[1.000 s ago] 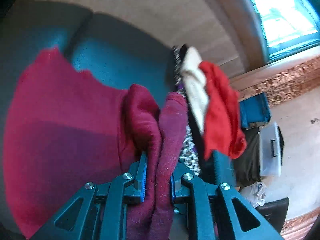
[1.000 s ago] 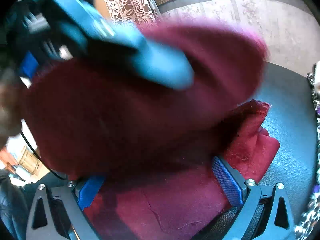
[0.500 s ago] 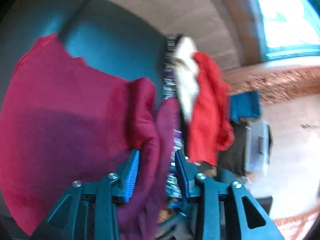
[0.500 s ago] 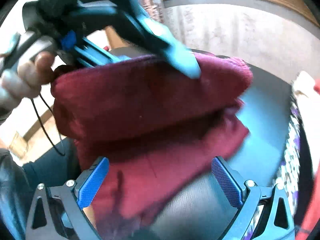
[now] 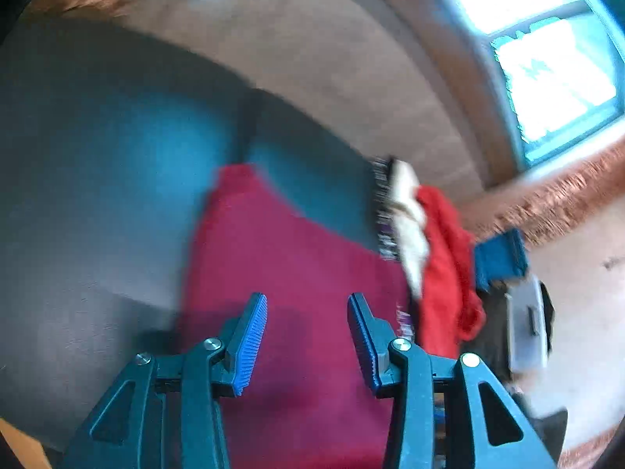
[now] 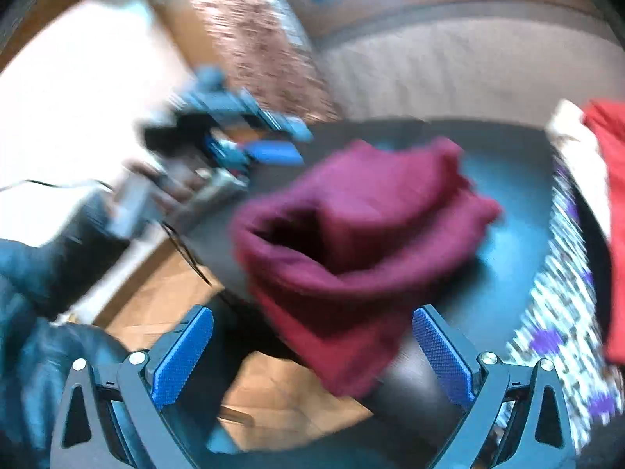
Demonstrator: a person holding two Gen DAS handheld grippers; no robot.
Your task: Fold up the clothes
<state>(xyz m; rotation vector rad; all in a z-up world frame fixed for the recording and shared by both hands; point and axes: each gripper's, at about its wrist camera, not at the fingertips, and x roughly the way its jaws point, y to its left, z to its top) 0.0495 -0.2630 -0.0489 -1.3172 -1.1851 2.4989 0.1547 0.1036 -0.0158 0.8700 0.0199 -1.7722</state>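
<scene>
A maroon garment [image 5: 289, 265] lies folded on a dark sofa seat [image 5: 117, 164]; in the right wrist view the maroon garment [image 6: 363, 226] is a bulky folded heap hanging slightly over the seat's front edge. My left gripper [image 5: 306, 336] is open and empty just above the garment. My right gripper [image 6: 312, 355] is wide open and empty, in front of the garment's near edge. The left gripper also shows in the right wrist view [image 6: 250, 144], blurred, up and to the left of the garment.
A pile of clothes, red [image 5: 445, 273], cream and patterned, hangs at the sofa's right end; it also shows in the right wrist view [image 6: 601, 179]. A blue item [image 5: 500, 258] and a grey box [image 5: 527, 328] lie on the floor beyond. Wooden floor [image 6: 164, 305] lies below the seat edge.
My left gripper opened and let go of the maroon garment, then drew back. The garment dropped onto the seat in a folded heap. My right gripper pulled back, still open.
</scene>
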